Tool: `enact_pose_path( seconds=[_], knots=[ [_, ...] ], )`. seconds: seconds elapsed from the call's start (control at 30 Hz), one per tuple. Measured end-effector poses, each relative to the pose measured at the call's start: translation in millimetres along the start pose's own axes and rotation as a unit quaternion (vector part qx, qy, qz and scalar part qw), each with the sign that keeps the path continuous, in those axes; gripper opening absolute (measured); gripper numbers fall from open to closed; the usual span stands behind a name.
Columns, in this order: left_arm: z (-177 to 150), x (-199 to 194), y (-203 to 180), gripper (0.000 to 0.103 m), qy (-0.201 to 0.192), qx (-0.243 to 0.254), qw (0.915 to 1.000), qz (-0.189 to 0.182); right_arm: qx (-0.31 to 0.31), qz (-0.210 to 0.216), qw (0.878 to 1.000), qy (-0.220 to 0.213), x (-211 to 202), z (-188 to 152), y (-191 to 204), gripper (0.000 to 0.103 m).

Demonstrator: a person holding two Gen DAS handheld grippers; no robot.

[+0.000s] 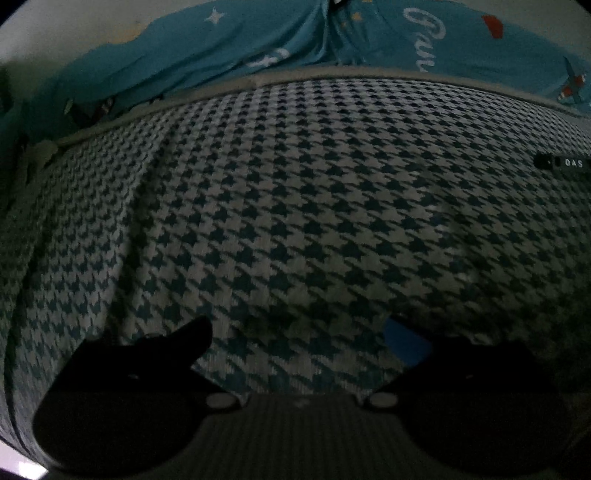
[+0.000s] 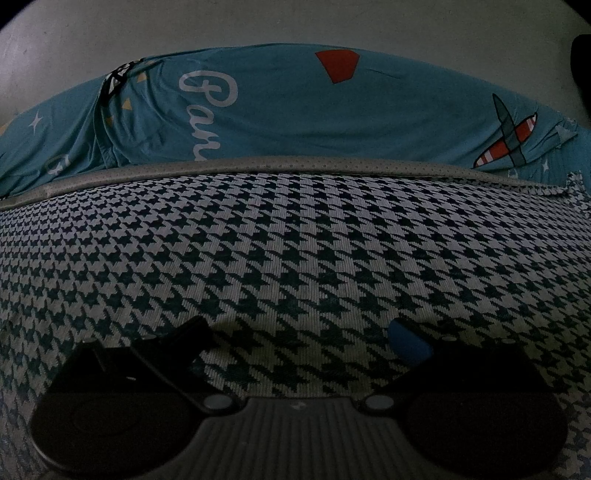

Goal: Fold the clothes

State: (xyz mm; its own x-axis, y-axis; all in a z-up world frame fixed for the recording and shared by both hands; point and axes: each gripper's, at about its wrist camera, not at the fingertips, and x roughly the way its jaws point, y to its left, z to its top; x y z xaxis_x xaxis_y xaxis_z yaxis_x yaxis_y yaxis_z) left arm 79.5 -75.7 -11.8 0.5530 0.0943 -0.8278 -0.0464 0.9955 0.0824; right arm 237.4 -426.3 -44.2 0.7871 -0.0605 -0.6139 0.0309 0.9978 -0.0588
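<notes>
- Left gripper (image 1: 297,334): hovering low over the garment (image 1: 314,206), its fingers standing wide apart and holding nothing.
- Right gripper (image 2: 299,334): likewise hanging close above the houndstooth cloth, fingers spread wide, nothing between them.
- Garment: lying spread over the sheet (image 2: 295,107), filling both views below its grey hem (image 2: 295,166).
- Hem: running across the far side, with teal sheet lying open beyond it.
- Label (image 1: 563,162): sitting at the cloth's right margin in the left view.

A teal printed bedsheet (image 2: 295,110) covers the bed beneath a plain pale wall (image 2: 258,22), dimly lit.
</notes>
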Motion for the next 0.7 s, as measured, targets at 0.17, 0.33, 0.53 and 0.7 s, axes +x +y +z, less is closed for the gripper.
enact_pose_path(
  seconds=[0.17, 0.33, 0.53, 0.7],
  knots=[
    [2, -1, -1, 0.103, 0.008, -0.007, 0.9999, 0.01, -0.001, 0.001, 1.0, 0.0, 0, 0, 0, 0.103],
    [26, 16, -9, 0.103, 0.017, -0.005, 0.9997, 0.015, -0.001, 0.001, 1.0, 0.0, 0, 0, 0, 0.103],
    [38, 27, -18, 0.103, 0.028, -0.002, 0.9992, 0.027, -0.001, 0.001, 1.0, 0.0, 0, 0, 0, 0.103],
    [35, 25, -18, 0.103, 0.039, -0.018, 0.9987, 0.03, -0.001, 0.001, 1.0, 0.0, 0, 0, 0, 0.103]
  ],
)
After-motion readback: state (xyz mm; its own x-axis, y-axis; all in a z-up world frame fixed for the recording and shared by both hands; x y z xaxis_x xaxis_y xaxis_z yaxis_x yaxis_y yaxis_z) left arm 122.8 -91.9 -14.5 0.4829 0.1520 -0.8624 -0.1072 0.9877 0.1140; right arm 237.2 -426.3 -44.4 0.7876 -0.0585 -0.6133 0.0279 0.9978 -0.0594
